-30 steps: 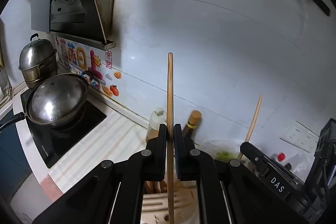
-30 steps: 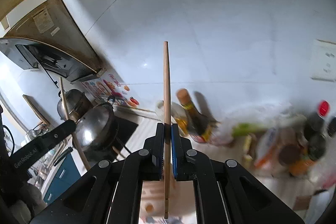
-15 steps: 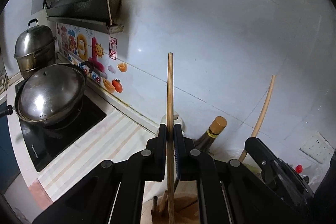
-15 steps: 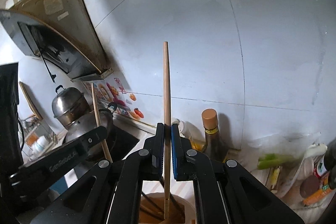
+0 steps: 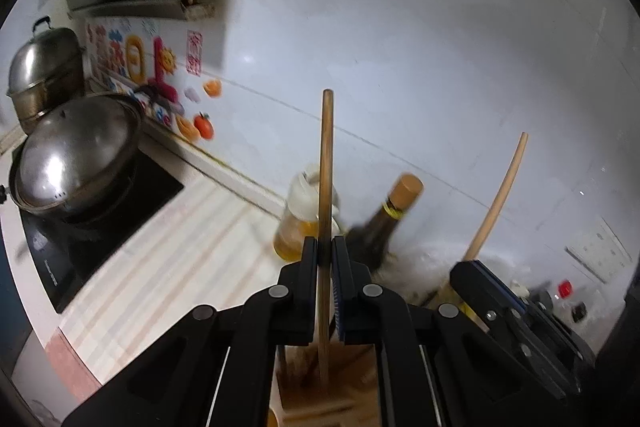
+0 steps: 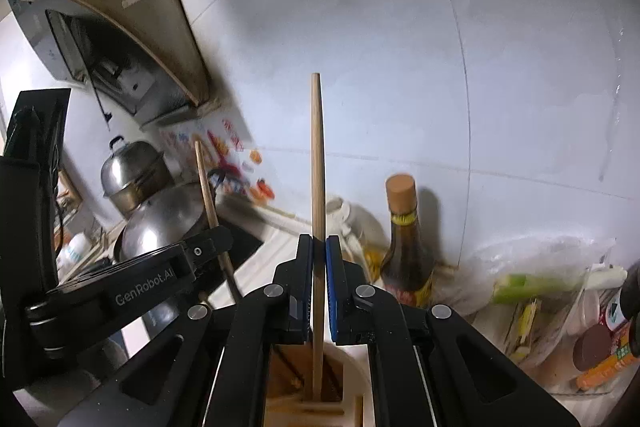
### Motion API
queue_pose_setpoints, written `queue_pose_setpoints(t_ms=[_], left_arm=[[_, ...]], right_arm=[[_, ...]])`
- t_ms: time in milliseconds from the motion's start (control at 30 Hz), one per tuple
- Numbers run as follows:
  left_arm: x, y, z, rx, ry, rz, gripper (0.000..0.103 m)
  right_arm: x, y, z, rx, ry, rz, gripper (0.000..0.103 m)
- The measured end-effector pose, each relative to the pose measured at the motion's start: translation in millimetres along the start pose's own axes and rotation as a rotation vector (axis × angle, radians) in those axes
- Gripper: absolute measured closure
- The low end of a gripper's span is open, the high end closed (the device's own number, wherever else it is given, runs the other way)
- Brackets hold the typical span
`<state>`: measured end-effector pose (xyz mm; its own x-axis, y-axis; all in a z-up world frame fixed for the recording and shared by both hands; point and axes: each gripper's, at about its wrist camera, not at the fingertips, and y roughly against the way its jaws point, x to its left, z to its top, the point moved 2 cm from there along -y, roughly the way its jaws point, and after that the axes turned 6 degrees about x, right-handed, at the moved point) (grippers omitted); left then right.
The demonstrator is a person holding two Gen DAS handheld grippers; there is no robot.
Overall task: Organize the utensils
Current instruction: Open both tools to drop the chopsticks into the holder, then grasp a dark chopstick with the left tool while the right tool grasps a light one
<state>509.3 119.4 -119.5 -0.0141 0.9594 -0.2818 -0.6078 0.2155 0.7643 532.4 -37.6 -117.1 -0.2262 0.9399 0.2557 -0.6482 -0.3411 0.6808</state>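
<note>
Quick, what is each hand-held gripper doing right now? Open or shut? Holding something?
Left hand-held gripper: shut on a wooden chopstick.
Right hand-held gripper: shut on another wooden chopstick.

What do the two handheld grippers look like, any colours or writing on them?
Both are matte black, angular linkages with round silver pivot pins. The right gripper has blue pads inside its fingers; the left gripper shows blue on one. Seen from the right wrist, the left gripper's side reads "GenRobot.AI" in pale letters. No hands or sleeves show.
</note>
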Motion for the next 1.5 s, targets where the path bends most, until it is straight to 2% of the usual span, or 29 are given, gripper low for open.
queue_pose_setpoints(t_ms=[200, 233, 267, 300, 333, 367, 467, 500, 533, 567, 600, 700, 933, 1133, 1167, 1233, 1267, 1300, 1433, 1500], left_arm=[[-2, 24, -12, 0.056, 0.000, -0.005, 0.093], [-2, 30, -15, 0.059, 0.001, 0.010, 0.085], [-1, 33, -17, 0.059, 0.003, 0.022, 0.076], [0, 38, -20, 0.055, 0.005, 0.032, 0.050], [1, 46, -24, 0.044, 0.010, 0.060, 0.022], [2, 53, -28, 0.026, 0.016, 0.080, 0.016], [4, 67, -36, 0.007, 0.026, 0.113, 0.015], [5, 71, -40, 0.010, 0.033, 0.128, 0.014], [5, 76, -45, 0.006, 0.031, 0.144, 0.004], [5, 79, -47, 0.002, 0.027, 0.160, 0.000], [5, 84, -53, -0.011, 0.019, 0.194, 0.000], [5, 93, -69, -0.022, 0.009, 0.245, 0.000], [4, 90, -126, 0.044, 0.021, 0.244, 0.000], [-23, 59, -186, 0.168, -0.028, 0.222, 0.000], [-32, 48, -198, 0.201, -0.052, 0.221, 0.000], [-46, 29, -216, 0.252, -0.084, 0.218, 0.000], [-50, 23, -221, 0.270, -0.090, 0.215, 0.000], [-56, 11, -230, 0.299, -0.100, 0.212, 0.000], [-78, -23, -259, 0.382, -0.164, 0.227, 0.000], [-88, -38, -272, 0.415, -0.202, 0.233, 0.000]], right_arm=[[-3, 6, -7, 0.130, 0.011, 0.054, 0.094], [-4, 10, -8, 0.142, 0.011, 0.060, 0.091], [-5, 15, -8, 0.145, 0.009, 0.061, 0.080], [-5, 20, -9, 0.145, 0.009, 0.063, 0.066], [-6, 28, -10, 0.143, 0.007, 0.062, 0.060], [-7, 34, -11, 0.139, 0.007, 0.058, 0.055], [-10, 55, -15, 0.129, -0.002, 0.038, 0.052], [-11, 61, -16, 0.126, -0.008, 0.026, 0.046], [-14, 68, -18, 0.124, -0.016, 0.011, 0.041], [-17, 73, -19, 0.126, -0.024, -0.012, 0.030], [-20, 79, -22, 0.124, -0.032, -0.029, 0.020], [-29, 96, -32, 0.124, -0.053, -0.079, 0.005], [-69, 132, -76, 0.140, -0.123, -0.179, 0.002], [-125, 145, -144, 0.266, -0.214, -0.296, 0.002], [-136, 146, -157, 0.285, -0.239, -0.306, 0.004], [-157, 140, -183, 0.354, -0.282, -0.323, 0.022], [-163, 137, -194, 0.384, -0.296, -0.330, 0.034], [-176, 129, -211, 0.436, -0.324, -0.339, 0.039], [-205, 97, -264, 0.580, -0.393, -0.341, 0.045], [-216, 77, -288, 0.647, -0.422, -0.337, 0.053]])
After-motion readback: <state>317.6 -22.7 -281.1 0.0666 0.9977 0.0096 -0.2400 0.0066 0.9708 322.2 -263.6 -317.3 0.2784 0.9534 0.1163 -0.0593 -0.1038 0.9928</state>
